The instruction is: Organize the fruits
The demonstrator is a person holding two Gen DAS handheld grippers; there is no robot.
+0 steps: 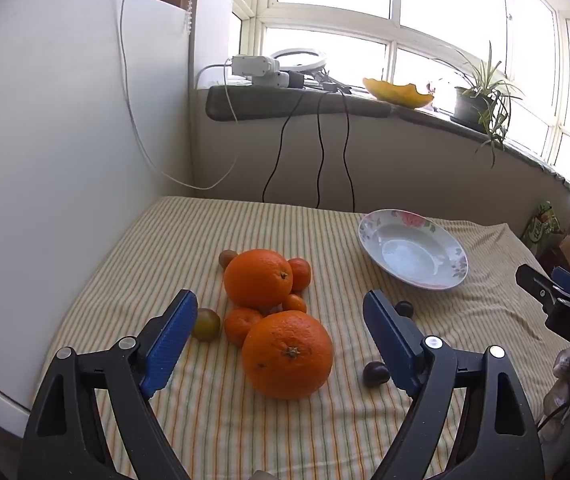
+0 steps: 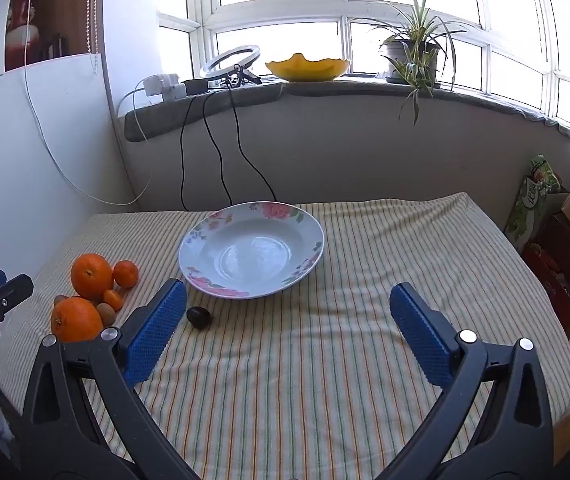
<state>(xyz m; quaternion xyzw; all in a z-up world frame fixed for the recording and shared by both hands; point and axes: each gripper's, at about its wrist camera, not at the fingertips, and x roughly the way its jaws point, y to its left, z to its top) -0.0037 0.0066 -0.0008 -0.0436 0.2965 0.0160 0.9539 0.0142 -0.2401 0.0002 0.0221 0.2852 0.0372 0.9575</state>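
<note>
Fruit, loose, gathered in one cluster on the left half of a striped cloth (image 2: 325,360) covering the bench; none yet in the plate (image 2: 305,220), a floral-rimmed dish standing bare toward the far side, well apart from the cluster

Near orange (image 1: 287,354): largest piece, stem scar facing the left wrist camera, lying between the spread blue pads of the left tool (image 1: 281,334), untouched on either side. Far orange (image 1: 258,278): just behind it, with small mandarins (image 1: 241,324) wedged around and between the two. Greenish tomato (image 1: 206,324): just beside the left pad. Dark round fruits: one (image 1: 375,374) close against the right pad, another (image 1: 404,309) beyond it toward the plate; kind cannot be told

Right tool (image 2: 287,330): jaws spread wide, holding nothing, hovering over bare cloth in front of the plate

Likely step in hand: the left tool lining up on the near orange for transfer to the plate

Hazards, as judged:
- round, smooth peel against flat pads; an off-centre squeeze could squirt the orange forward into the cluster
- mandarins appear to rest against the oranges; lifting one may set the others rolling on the soft cloth, possibly off the left edge
- right pad may catch the dark fruit beside it while closing
- shallow plate; a dropped orange could roll back out
</note>
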